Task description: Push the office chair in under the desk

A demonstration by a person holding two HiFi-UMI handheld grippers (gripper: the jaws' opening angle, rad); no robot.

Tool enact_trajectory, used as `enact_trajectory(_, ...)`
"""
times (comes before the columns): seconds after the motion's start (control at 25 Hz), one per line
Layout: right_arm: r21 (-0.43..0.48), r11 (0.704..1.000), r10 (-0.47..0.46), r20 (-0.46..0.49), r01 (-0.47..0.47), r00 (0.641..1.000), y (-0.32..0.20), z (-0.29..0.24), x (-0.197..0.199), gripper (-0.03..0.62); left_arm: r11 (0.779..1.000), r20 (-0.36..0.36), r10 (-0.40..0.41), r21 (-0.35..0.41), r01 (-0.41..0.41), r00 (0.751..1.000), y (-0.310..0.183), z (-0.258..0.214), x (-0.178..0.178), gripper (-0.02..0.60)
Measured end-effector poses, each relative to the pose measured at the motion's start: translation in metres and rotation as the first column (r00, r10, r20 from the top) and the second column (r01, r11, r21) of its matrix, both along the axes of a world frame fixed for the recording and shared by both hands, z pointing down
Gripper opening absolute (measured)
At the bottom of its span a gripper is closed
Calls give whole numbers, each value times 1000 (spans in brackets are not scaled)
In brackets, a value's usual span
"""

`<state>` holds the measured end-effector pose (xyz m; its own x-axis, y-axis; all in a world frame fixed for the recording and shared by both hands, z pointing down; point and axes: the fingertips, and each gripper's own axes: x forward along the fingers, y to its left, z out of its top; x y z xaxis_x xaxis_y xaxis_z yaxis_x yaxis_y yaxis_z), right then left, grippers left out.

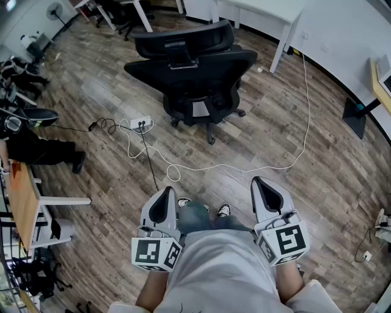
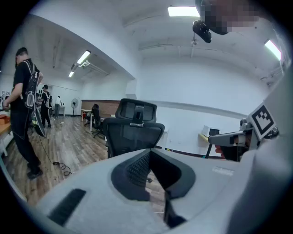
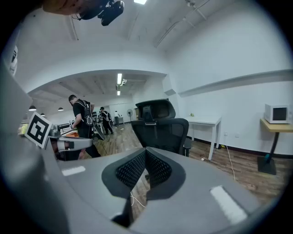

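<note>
A black mesh office chair (image 1: 192, 73) with a headrest stands on the wood floor, its back toward me, a step in front of the white desk (image 1: 269, 15) at the far wall. It shows ahead in the left gripper view (image 2: 135, 130) and in the right gripper view (image 3: 160, 128), where the desk (image 3: 206, 123) stands to its right. My left gripper (image 1: 166, 192) and right gripper (image 1: 260, 182) are held low near my body, well short of the chair. Both are shut with nothing between the jaws.
A power strip (image 1: 140, 124) with black and white cables (image 1: 244, 166) lies on the floor between me and the chair. A person (image 1: 36, 150) stands at the left by a wooden table (image 1: 21, 202). A black stand base (image 1: 357, 113) sits at the right.
</note>
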<state>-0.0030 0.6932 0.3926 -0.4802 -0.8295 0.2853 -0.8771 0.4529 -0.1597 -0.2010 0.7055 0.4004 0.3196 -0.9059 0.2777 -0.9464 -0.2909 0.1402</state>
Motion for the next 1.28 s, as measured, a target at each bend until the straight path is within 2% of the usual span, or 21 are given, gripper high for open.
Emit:
enact_trajectory(0.24,7,1000,0,9,0,1000,3,-8,15,11,999,1,-27,41,27,1000,-4,-15,1,0)
enact_trajectory(0.4,-27,1000,11,117,-8,993,-3,-7,17,12,994,37,-14,106,10,999,-8,-33,-6,-2)
enact_trajectory(0.52,-27,1000,-6,174,11,985,-7,-12,14,12,993,86,-18,119,7,996,-16,-36,-14,-2)
enact_trajectory(0.76,-15,999,-26,133,28,991,-32,-11,1,12,991,101,-15,137,1,995,-58,-32,-22,-2)
enact_trajectory(0.88,-7,1000,-23,103,24,994,-57,-13,-5,12,989,77,-1,147,-10,997,-88,-33,-24,-2)
enact_trajectory(1.0,-3,1000,-11,120,11,993,-85,-14,-9,12,989,57,4,144,-12,998,-120,-35,-29,-2)
enact_trajectory(1.16,-18,1000,-11,116,13,993,-126,-19,-17,12,987,81,15,155,-28,997,-162,-44,-33,-2)
enact_trajectory(1.28,-15,999,-27,103,29,994,-155,-23,-28,14,989,126,22,146,-40,992,-193,-46,-39,-2)
